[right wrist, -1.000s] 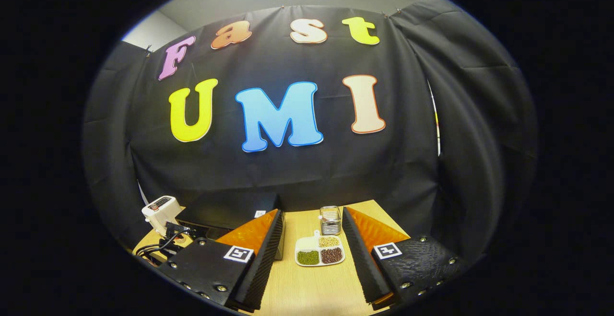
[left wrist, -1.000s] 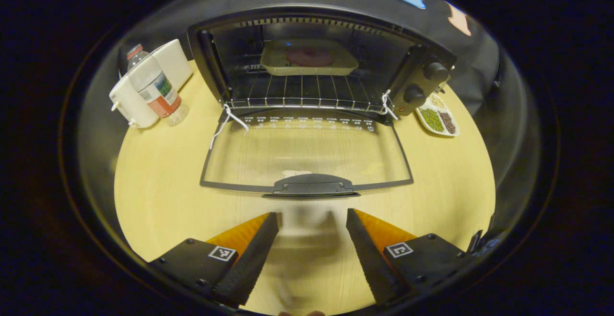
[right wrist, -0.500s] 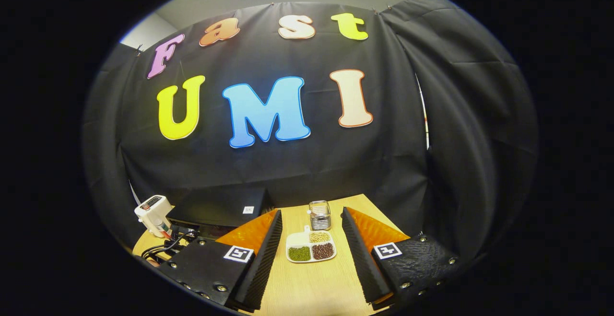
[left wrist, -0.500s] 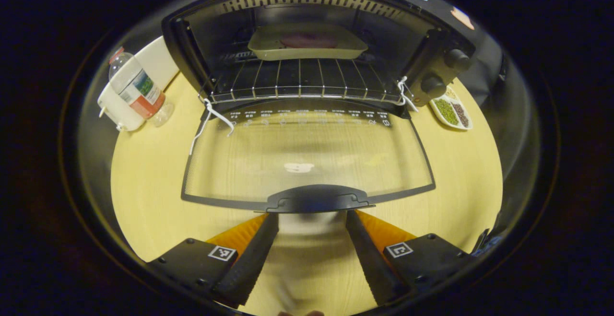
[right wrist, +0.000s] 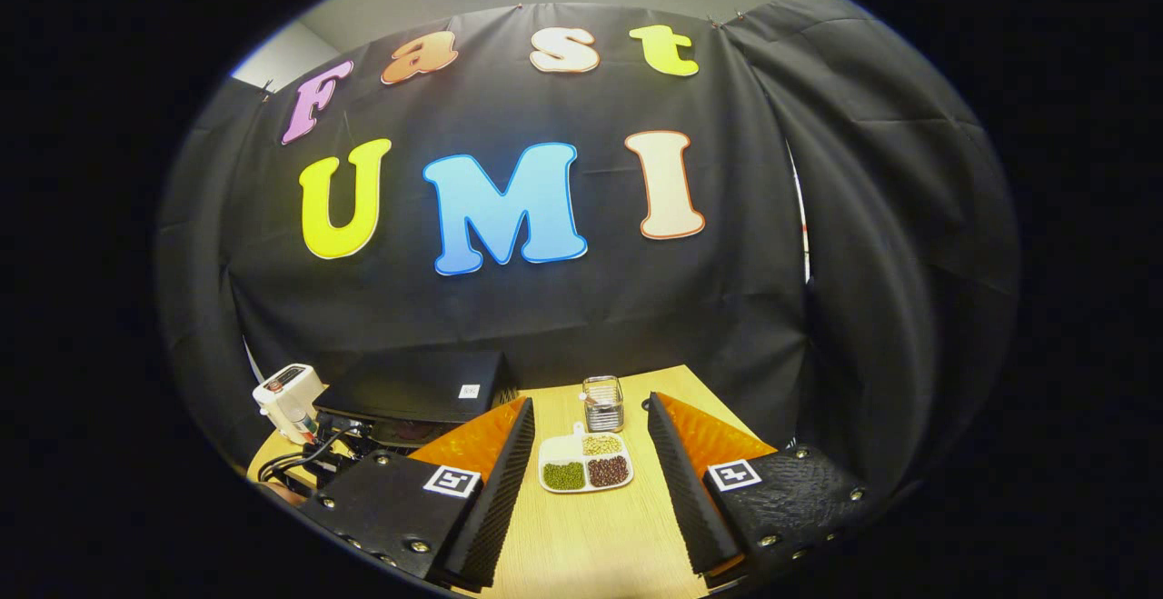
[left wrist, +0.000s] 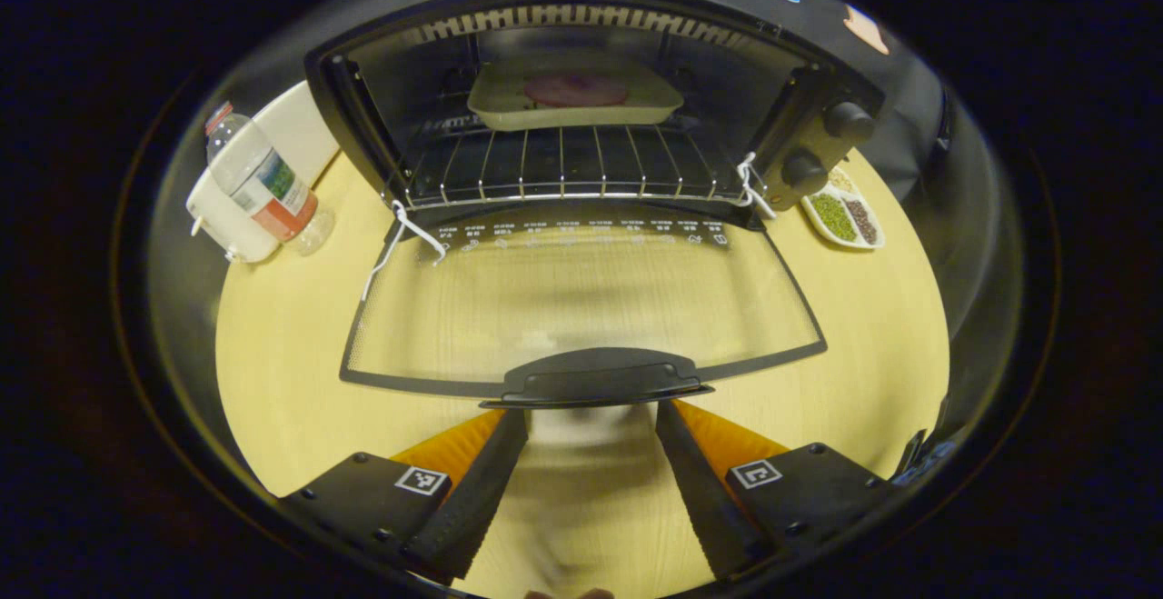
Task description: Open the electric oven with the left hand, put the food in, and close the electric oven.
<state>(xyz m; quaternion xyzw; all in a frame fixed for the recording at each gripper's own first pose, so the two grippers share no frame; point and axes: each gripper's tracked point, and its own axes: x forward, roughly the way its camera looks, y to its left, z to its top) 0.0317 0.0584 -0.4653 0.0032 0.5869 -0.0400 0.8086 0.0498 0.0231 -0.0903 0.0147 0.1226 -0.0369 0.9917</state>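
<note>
The black electric oven (left wrist: 809, 140) stands open on the wooden table, its glass door (left wrist: 581, 299) folded down flat toward me. A beige tray (left wrist: 574, 97) with a dark round piece of food (left wrist: 574, 88) rests deep on the wire rack (left wrist: 563, 174). My left gripper (left wrist: 591, 417) is open just short of the door's black handle (left wrist: 595, 379), nothing between its fingers. In the right gripper view my right gripper (right wrist: 589, 467) is open and empty, raised over the table's right part, with the oven's top (right wrist: 413, 388) to its left.
A water bottle (left wrist: 259, 179) leans against a white appliance (left wrist: 238, 194) left of the oven. A white divided dish of beans (left wrist: 840, 217) (right wrist: 584, 470) lies right of the oven, a small glass jar (right wrist: 601, 404) behind it. Black cables (right wrist: 304, 458) trail at the left.
The left gripper has come forward to the door handle, so the oven looms larger; it tilted slightly since half a second ago. The right gripper rose a little and shifted right.
</note>
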